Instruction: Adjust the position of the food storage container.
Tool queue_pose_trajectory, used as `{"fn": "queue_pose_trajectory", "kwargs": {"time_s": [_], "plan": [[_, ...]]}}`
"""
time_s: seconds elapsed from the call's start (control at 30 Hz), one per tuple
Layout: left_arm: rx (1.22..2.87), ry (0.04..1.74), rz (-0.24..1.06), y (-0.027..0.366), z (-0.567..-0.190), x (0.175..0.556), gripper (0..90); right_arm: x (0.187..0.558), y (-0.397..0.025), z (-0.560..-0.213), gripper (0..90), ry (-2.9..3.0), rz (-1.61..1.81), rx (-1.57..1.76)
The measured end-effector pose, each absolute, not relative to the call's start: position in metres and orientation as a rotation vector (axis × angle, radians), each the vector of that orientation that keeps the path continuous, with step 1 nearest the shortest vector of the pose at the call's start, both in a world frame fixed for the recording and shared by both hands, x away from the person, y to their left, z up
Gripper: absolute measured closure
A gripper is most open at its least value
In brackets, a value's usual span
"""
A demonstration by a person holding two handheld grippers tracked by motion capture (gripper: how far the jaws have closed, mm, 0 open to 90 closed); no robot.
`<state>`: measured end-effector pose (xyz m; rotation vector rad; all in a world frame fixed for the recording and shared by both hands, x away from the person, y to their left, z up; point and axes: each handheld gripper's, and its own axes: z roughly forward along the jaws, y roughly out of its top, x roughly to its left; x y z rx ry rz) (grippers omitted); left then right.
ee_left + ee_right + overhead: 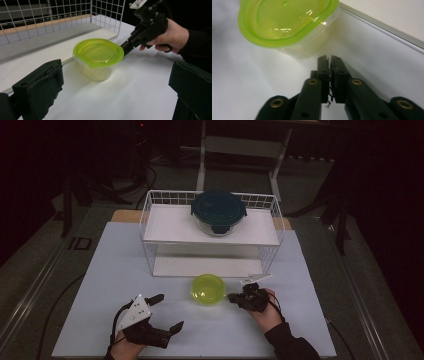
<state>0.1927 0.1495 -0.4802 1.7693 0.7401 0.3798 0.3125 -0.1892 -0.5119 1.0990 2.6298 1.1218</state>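
High view: a small tub with a green lid [208, 289] sat on the white counter [100, 270], just in front of a white wire rack [150, 227] whose upper shelf carried a glass bowl with a dark lid [218, 212]. The right hand-held gripper [233, 297] lay just right of the tub with its jaws together, holding nothing. The left hand-held gripper [169, 312] waited nearer and to the left, well apart from the tub, its jaws spread wide and empty.

Left gripper view: the tub [98, 58] stood ahead between the two spread jaws, lid on. The right hand-held gripper [124, 47] came in from the far right, its tip at the lid's rim; whether it touched could not be told. The pose suggested a closed tip used to nudge or steady the tub.

Right gripper view: the jaws of the right hand-held gripper [329, 59] stood pressed nearly together with nothing between them, just short of the tub's clear wall [287, 27], below the overhanging lid.
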Motion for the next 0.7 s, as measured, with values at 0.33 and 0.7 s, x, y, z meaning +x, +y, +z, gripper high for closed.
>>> {"fn": "queue_pose_trajectory", "kwargs": {"time_s": [0.33,0.7], "plan": [[1.77,0.74,0.366,0.149,-0.479,0.194,0.0,0.297,-0.213,-0.496,56.0,2.567,1.17,1.099],[1.792,0.715,0.34,0.149,-0.473,0.196,0.0,0.277,-0.234,-0.47,11.8,2.473,1.253,1.092]]}}
